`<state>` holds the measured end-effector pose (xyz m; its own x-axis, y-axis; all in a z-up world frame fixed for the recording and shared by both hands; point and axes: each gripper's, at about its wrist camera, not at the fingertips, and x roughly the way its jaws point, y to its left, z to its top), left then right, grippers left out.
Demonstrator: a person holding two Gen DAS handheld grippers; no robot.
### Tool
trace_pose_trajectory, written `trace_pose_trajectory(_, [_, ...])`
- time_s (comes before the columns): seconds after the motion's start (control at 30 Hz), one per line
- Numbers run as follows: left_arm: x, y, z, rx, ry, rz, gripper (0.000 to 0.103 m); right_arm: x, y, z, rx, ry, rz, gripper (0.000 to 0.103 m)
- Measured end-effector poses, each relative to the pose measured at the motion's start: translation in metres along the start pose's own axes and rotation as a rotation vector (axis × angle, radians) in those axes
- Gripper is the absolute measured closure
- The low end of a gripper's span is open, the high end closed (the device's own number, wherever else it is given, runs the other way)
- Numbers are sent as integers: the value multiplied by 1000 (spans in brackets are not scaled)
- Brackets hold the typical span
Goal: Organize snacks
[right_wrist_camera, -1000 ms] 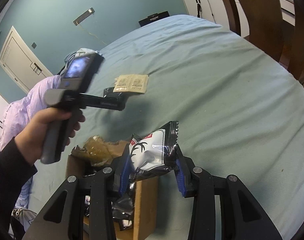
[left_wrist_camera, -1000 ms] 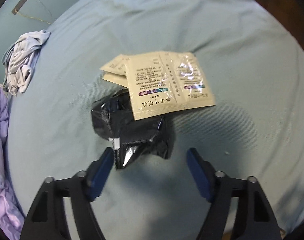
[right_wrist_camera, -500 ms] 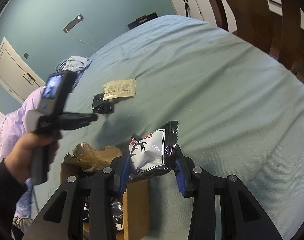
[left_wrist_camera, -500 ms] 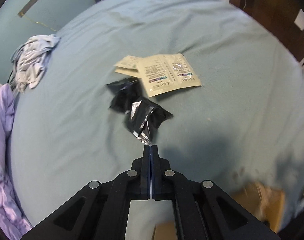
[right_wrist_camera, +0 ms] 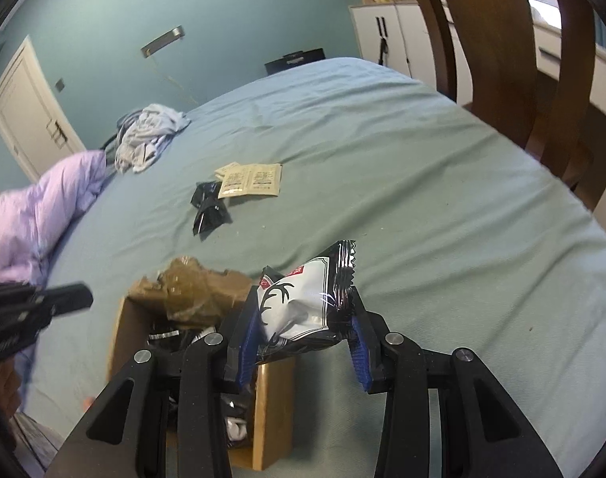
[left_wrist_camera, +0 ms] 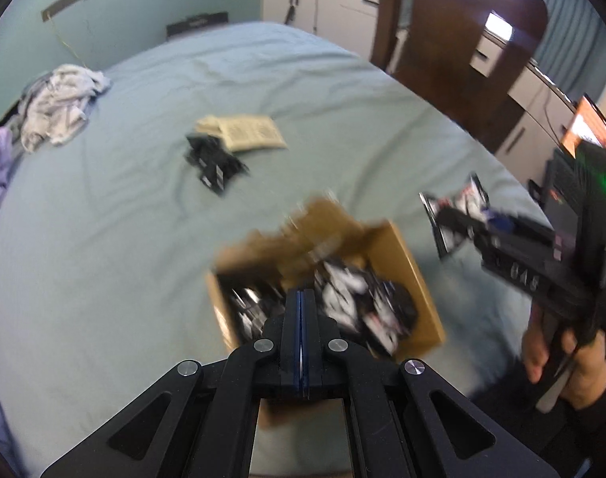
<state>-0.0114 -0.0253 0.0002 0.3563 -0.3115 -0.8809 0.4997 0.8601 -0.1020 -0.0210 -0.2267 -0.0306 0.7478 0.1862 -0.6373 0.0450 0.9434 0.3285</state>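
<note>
My right gripper is shut on a black-and-white snack packet and holds it above the right edge of a cardboard box; it also shows in the left wrist view. The box holds several black-and-white packets. My left gripper is shut and empty above the box. Two black packets and beige sachets lie farther back on the blue bed.
A grey cloth heap and a purple duvet lie at the bed's far left. A wooden chair stands at the right edge. White cabinets stand behind the bed.
My left gripper shut without taking a black packet, then pulled back and swung right over the box. The right gripper keeps holding its packet in place.
</note>
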Motion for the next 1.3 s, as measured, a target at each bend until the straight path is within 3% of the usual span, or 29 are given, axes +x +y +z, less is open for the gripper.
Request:
trace_pose_trajectory(0.13, [22,-15,-16,96,60,14,103,-8,6,-7,-48,15,7,65])
trace_pose_trajectory(0.2, [25,-17,-12,106,63,-33,96,-13,9,-10,-64,20,4,65])
trace_pose_trajectory(0.23, [24,-17,-10,99,55,-45,78,-15,12,-11,-73,22,4,65])
trace_pose_trajectory(0.27, [22,-17,-7,91,37,-49,52,-16,15,-13,-82,21,5,65])
trace_pose_trajectory(0.33, [12,-14,-2,74,-48,-29,27,-16,19,-17,-94,26,8,64])
trace_pose_trajectory(0.37, [7,-11,-1,69,-80,-16,24,-15,21,-20,-106,33,8,64])
trace_pose_trajectory(0.47, [2,3,4,25,-95,-10,24,-8,30,-21,-169,54,-24,64])
trace_pose_trajectory(0.63, [-3,41,8,-144,-108,-34,24,4,33,-18,-182,91,6,64])
trace_pose_trajectory(0.77, [2,56,9,-210,-100,-34,24,7,37,-17,-189,97,21,64])
trace_pose_trajectory(0.93, [19,48,6,-156,-17,39,24,10,45,-23,-216,133,101,63])
trace_pose_trajectory(1.07, [26,38,4,-93,22,91,24,18,54,-28,-272,156,114,63])
trace_pose_trajectory(1.23, [32,33,3,-55,38,138,24,27,53,-25,-244,183,132,60])
trace_pose_trajectory(1.3, [32,34,3,-57,36,148,24,26,49,-22,-186,177,189,59])
